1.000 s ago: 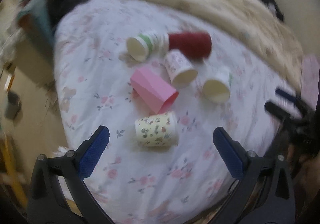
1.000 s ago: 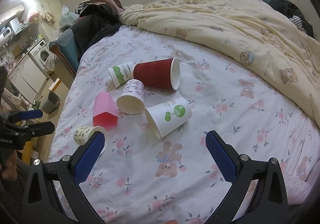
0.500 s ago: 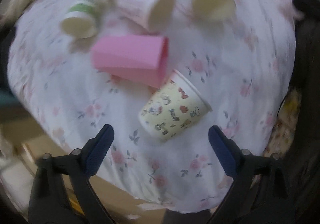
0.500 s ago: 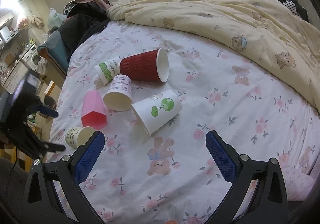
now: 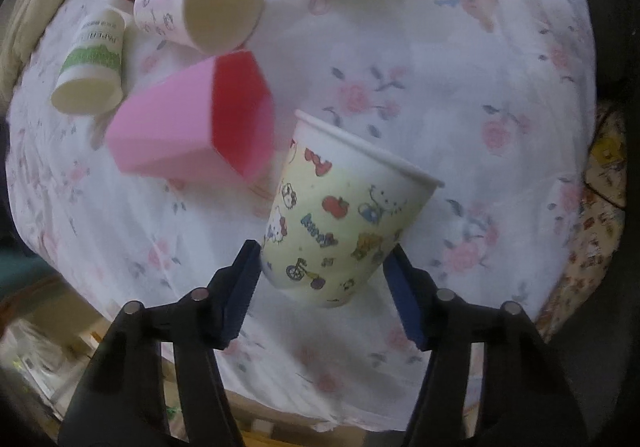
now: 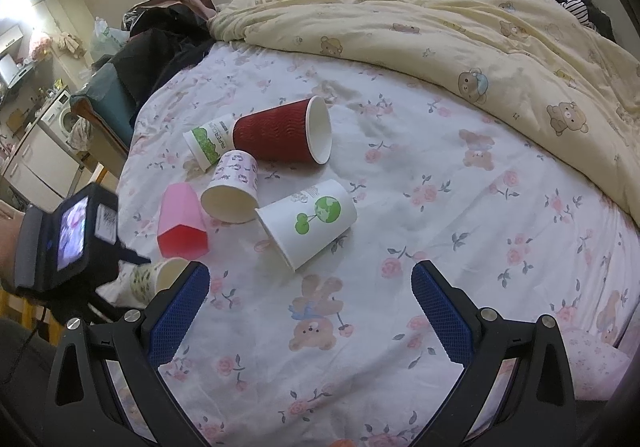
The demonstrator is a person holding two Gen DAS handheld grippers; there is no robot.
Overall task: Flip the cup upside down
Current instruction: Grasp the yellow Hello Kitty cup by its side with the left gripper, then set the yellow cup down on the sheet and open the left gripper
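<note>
Spread across the floral bedsheet (image 6: 460, 207), several cups on their sides, likely strewn for turning over one by one: red ribbed cup (image 6: 280, 133) farthest beyond the pink cup (image 5: 188, 125), purple-print cup (image 5: 200, 3) just behind it. Nearest the pink cup, by the bed edge, the cartoon-print cup (image 5: 340, 223): cream paper, rim up and tilted, base pinched in the left gripper (image 5: 322, 271). Spread wide over bare sheet and holding nothing, the right gripper (image 6: 310, 293).
</note>
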